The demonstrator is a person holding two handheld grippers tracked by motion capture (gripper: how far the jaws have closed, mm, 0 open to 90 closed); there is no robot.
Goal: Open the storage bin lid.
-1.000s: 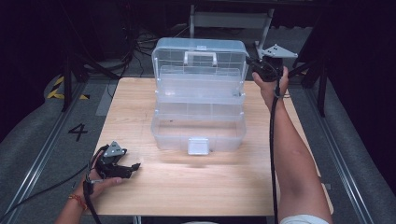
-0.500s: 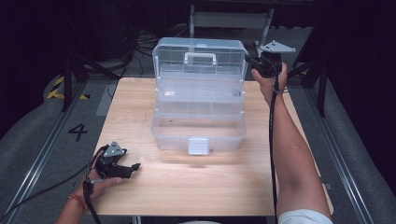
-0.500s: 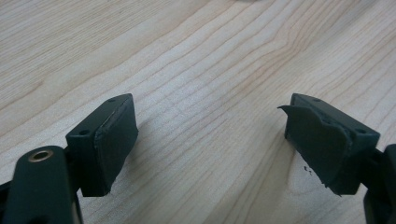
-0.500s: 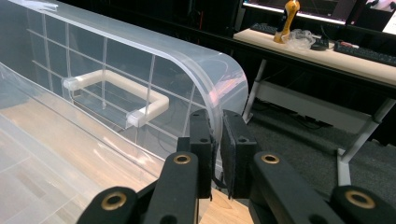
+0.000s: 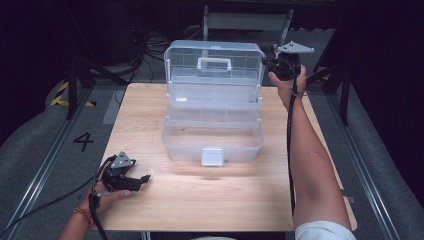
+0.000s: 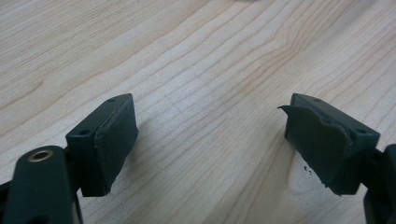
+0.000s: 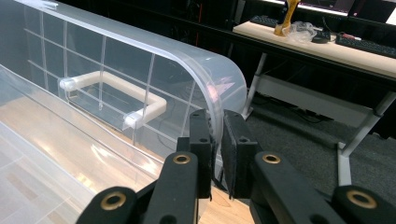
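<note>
Your right gripper sits at the upper right of the high view, its jaws pinched narrow on the side rim of the clear lid of the plastic organiser box; in the right gripper view the right gripper has one pad on each face of that curved wall, with the white carry handle showing through the lid at centre left; the box stands mid-frame on the wooden table, lid raised near upright toward the top of the frame, an inner tray stepped back above the lower bin, and the front latch hanging free at the box's near edge; the opening, by the look of it, is largely done, though you cannot tell from these pictures whether the lid has reached its stop or needs your hold to stay up; the compartments appear empty, so any loading or sorting is yet to come; your left gripper rests at the lower left of the high view, well apart from the box, and in the left gripper view the left gripper has its jaws spread wide over bare wood grain, holding nothing; it has taken no visible part in the work so far.
</note>
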